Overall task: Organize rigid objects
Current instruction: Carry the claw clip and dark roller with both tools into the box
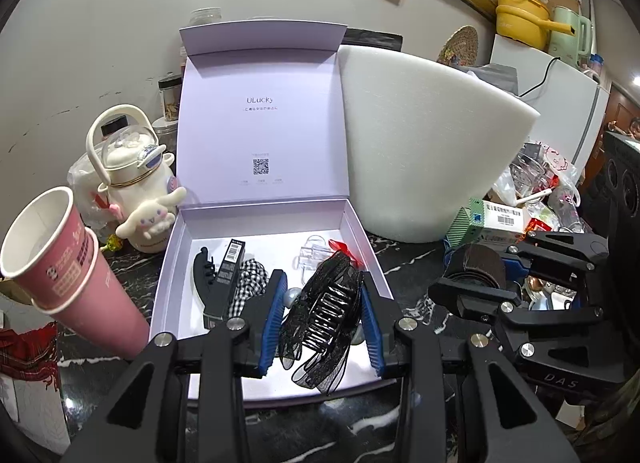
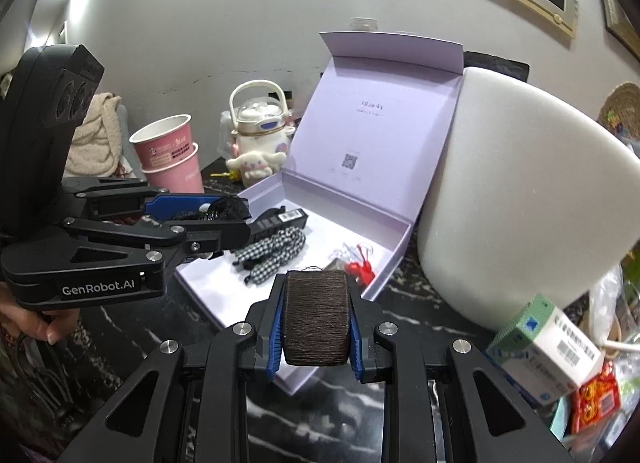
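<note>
Both grippers loaded at the open lilac box (image 1: 168, 263).

Left gripper (image 1: 324, 319) clamps a black lace hair claw (image 1: 326, 311) above the box's near half; right gripper (image 2: 316, 319) grips a brown wrapped block (image 2: 315, 317) (thread-wound, apparently) over the box's 5 o'clock corner, above the tabletop (image 2: 420, 311).

Both handheld tools were built of matte black plastic links, triangular cut-outs in the outer arms, joined by round silver screw heads. The left tool (image 1: 324, 315) carried ribbed blue pads (image 1: 272, 327) on the inner faces of its black fingers. The right tool (image 2: 314, 323) had the same blue ribbed pads (image 2: 276, 343). White lettering reading "GenRobot.AI" marked the side of the left tool's body, and "DAS" marked the right tool's. A hand (image 2: 36, 327) showed at the far left.
</note>
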A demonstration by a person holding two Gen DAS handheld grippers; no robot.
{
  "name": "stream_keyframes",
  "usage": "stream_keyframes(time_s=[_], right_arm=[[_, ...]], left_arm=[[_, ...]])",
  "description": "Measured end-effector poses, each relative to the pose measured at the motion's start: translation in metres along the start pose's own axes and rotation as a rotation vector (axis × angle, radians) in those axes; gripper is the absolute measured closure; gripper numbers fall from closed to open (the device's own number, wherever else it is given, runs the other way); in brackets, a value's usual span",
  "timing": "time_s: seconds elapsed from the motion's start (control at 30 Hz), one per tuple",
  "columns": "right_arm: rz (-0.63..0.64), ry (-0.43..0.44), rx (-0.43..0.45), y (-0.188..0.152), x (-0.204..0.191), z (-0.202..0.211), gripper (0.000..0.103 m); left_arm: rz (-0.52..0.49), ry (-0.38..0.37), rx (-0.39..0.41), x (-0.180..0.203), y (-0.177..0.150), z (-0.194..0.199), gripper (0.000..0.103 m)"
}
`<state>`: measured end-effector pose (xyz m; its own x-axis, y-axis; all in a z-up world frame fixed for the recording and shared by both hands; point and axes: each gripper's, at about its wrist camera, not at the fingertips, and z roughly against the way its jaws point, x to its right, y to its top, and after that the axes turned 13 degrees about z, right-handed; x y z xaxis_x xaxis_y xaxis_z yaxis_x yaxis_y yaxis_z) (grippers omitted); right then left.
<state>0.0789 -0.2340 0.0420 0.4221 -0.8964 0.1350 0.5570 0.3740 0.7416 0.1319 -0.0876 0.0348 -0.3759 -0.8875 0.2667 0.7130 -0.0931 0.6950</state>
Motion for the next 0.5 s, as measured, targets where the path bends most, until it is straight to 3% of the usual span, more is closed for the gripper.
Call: stream_keyframes(time_s=[0.5], right_arm=[[0.007, 0.027, -0.007, 0.024, 0.016, -0.043, 0.078]], left_arm=[[0.021, 0.034, -0.008, -0.026, 0.026, -0.029, 0.068]])
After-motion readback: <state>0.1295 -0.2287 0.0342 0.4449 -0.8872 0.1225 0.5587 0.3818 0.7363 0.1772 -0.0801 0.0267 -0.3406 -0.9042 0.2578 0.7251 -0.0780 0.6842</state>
